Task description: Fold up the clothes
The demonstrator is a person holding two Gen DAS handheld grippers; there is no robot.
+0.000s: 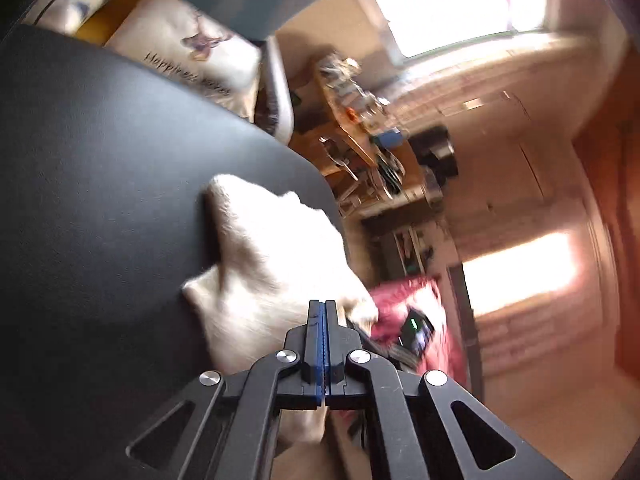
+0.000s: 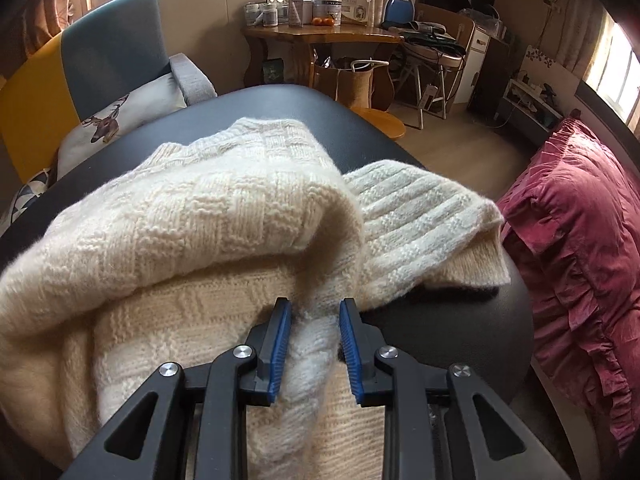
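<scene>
Partly sweater [image 2: 208, 216] over table edge [image 2: 472, 320]

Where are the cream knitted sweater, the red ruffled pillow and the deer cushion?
cream knitted sweater [image 2: 208, 216]: right wrist view, on the raised top fold.
red ruffled pillow [image 2: 580, 216]: right wrist view, on its flat upper face.
deer cushion [image 2: 132, 108]: right wrist view, on the white fabric beside the deer print.
</scene>
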